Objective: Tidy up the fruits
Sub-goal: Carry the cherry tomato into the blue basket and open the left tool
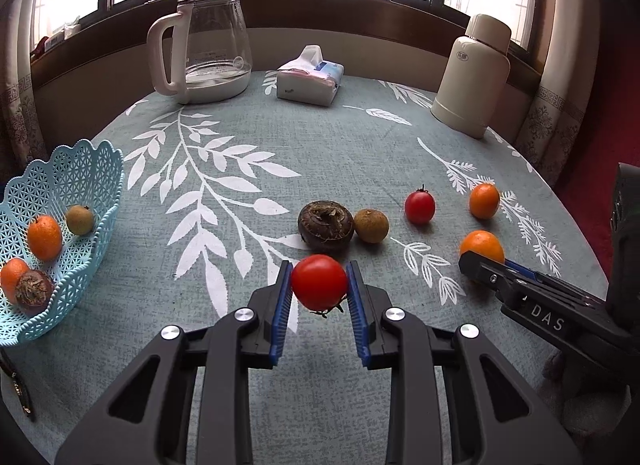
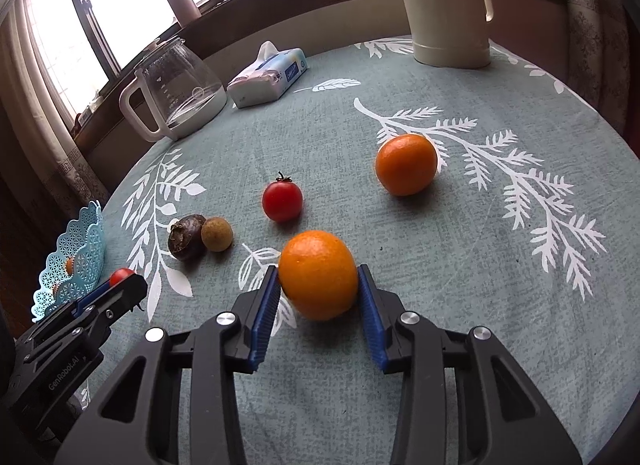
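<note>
Your left gripper (image 1: 319, 285) is clamped on a red tomato (image 1: 319, 281) at lower centre, apparently lifted clear of the cloth. Your right gripper (image 2: 318, 285) brackets an orange (image 2: 318, 273); both pads look to be touching it, so it seems gripped. You're mid-collection. Next, carry the tomato to the blue basket (image 1: 100, 169) at the left edge, clearing its scalloped rim. The open cloth between is free; the table edge lies just beyond the basket.
</note>
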The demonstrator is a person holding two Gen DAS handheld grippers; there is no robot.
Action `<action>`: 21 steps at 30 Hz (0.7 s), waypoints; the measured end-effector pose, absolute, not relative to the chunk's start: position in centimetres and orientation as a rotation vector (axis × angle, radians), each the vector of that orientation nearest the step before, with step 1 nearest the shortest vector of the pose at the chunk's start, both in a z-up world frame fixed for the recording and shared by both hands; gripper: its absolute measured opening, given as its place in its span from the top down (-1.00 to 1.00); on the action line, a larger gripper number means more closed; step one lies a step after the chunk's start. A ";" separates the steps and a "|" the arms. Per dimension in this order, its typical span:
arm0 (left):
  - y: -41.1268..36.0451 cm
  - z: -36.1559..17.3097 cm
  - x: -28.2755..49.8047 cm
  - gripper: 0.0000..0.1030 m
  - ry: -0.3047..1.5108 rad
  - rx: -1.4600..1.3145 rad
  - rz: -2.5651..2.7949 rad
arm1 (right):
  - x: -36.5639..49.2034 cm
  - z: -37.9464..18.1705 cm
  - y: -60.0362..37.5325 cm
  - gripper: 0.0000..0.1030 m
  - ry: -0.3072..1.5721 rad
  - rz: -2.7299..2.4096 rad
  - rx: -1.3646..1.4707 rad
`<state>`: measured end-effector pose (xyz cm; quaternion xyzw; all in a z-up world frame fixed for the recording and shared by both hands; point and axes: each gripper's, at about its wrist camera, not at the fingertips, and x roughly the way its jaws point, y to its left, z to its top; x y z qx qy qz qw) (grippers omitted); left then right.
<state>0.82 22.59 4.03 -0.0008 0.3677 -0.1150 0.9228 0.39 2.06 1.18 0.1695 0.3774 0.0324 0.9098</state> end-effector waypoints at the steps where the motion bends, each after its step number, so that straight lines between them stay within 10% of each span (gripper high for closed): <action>1: 22.9 4.3 0.7 0.46 0.747 -0.003 -0.229 | 0.4 1.2 2.0 0.24 0.777 0.070 0.352; 21: 32.7 8.2 0.4 0.46 0.623 -0.095 0.048 | 0.3 1.2 1.8 0.24 0.776 0.073 0.361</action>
